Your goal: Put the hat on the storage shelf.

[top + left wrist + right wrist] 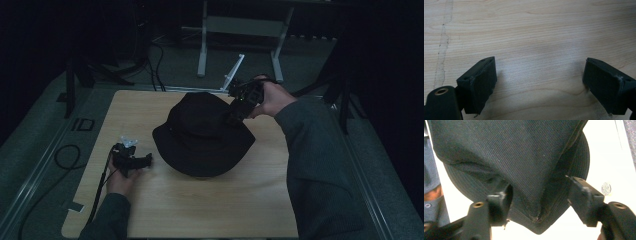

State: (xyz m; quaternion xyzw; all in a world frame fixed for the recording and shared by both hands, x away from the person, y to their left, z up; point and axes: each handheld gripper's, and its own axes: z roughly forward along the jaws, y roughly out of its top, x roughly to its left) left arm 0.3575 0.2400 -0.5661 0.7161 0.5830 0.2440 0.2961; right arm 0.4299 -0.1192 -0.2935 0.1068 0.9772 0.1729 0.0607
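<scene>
- At the lower left of the high view, the left hand-held gripper (142, 161) rests on the pale wooden tabletop (225, 205), held by a hand that comes in from the bottom edge, with a cable trailing back along the sleeve.
- In the left gripper view its two black jaws stand well apart at the lower left and lower right of the frame, with bare wood grain between them and nothing pinched. A long, pale scuff mark (443, 47) runs down the wood at the left edge of that view.
- At the centre of the high view sits a black brimmed hat (202, 132), crown up and brim flat on the tabletop, just to the right of the left hand-held gripper but apart from it.
- At the upper right of the hat, the right hand-held gripper (236, 111) reaches down onto the crown, gripped by a hand whose grey sleeve runs down the right side of the frame.
- In the right gripper view the jaws are spread wide, one at the lower left and one at the right, with a raised fold of the hat (524, 165) between them. The left pad appears to touch the cloth, though the dark fabric makes that hard to judge; the right pad stands clear of it, so the fold is not clamped.
- Beyond the tabletop, at the top of the high view, stands a grey metal frame (202, 45) on the dark floor.
</scene>
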